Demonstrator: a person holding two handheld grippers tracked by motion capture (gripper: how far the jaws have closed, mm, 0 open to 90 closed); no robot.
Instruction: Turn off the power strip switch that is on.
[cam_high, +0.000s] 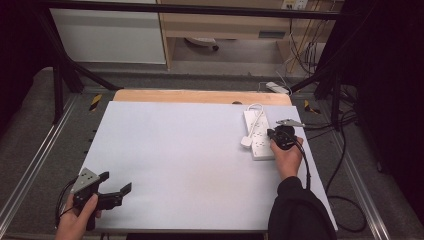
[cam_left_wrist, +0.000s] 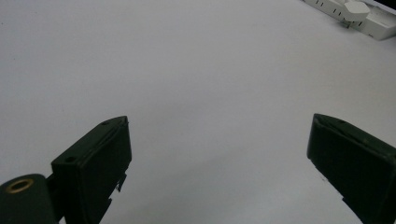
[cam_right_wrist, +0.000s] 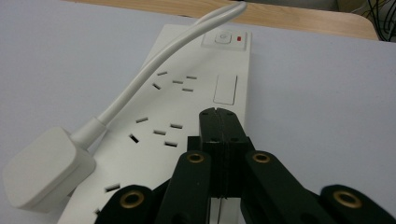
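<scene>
A white power strip (cam_high: 257, 134) lies at the table's right side, with a white plug (cam_high: 246, 141) and its cable resting against its left edge. In the right gripper view the power strip (cam_right_wrist: 196, 98) runs away from me, the plug (cam_right_wrist: 44, 168) at lower left, and my right gripper (cam_right_wrist: 219, 114) is shut with its tips over the strip's right half. My right gripper (cam_high: 276, 134) sits at the strip's near right side. My left gripper (cam_high: 116, 182) is open near the front left corner, nothing between its jaws (cam_left_wrist: 217, 154).
The white table sheet (cam_high: 180, 160) spreads between the two hands. A wooden edge (cam_high: 200, 96) runs along the back. Cables (cam_high: 345, 165) trail off the right side, and another white power strip (cam_high: 277, 88) lies on the floor behind.
</scene>
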